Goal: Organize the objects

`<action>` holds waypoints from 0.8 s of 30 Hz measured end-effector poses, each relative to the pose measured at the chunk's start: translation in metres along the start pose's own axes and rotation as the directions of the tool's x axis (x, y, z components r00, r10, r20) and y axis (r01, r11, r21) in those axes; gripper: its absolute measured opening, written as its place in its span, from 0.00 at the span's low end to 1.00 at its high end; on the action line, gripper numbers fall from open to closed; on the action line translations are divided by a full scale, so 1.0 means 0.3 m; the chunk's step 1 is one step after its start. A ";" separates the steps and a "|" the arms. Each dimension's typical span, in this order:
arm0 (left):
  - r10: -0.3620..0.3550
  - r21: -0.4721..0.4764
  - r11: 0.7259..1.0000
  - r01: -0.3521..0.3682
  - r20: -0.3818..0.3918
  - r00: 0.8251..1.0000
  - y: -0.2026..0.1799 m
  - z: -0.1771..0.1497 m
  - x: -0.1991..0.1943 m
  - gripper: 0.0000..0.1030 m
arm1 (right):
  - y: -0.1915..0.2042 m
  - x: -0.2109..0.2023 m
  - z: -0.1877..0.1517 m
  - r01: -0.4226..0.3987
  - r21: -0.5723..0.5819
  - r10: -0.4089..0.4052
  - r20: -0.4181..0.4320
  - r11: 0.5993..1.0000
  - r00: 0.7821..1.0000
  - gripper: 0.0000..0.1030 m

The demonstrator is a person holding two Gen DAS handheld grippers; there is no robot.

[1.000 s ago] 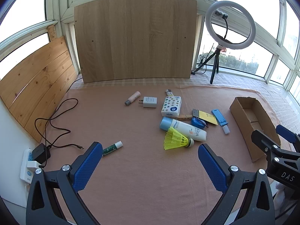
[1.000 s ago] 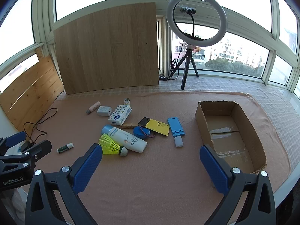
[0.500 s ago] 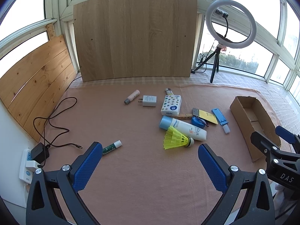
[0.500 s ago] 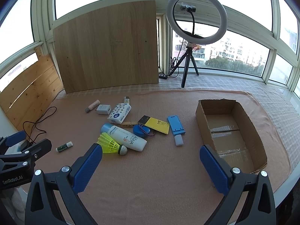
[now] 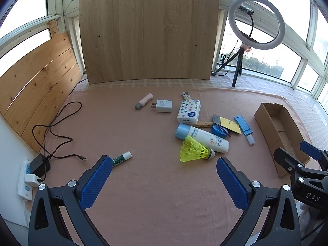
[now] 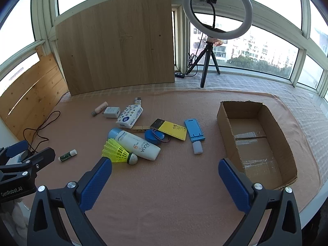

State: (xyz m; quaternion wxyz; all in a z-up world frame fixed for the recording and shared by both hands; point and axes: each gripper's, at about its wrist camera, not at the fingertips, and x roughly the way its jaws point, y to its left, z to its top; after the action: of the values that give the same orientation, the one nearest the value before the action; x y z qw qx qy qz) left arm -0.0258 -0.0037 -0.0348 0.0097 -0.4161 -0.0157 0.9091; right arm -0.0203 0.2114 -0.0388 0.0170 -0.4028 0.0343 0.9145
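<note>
Right wrist: shuttlecock (image 6: 120, 153) beside left pad (image 6: 95, 184).

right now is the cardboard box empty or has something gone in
Empty: the right wrist view shows only the bare, taped floor of the cardboard box; every item lies outside on the cloth.

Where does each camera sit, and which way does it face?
Left wrist: on the left claw, facing the pink cloth-covered table; its blue pads and the right claw show.
Right wrist: on the right claw, facing the brown cardboard box; left claw shows.
Both see the yellow plastic shuttlecock.
</note>
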 end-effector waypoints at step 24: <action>-0.105 0.067 0.992 0.111 -0.077 0.991 -0.056 0.012 0.277 0.82 | -0.038 0.252 -0.002 -0.174 0.083 0.187 -0.186 0.981 0.964 0.76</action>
State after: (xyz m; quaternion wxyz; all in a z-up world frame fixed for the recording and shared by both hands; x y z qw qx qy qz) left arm -0.0828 0.0155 -0.0948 0.0744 -0.4470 -0.0053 0.8914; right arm -0.0703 0.2231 -0.0956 -0.0566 -0.4841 0.1024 0.8672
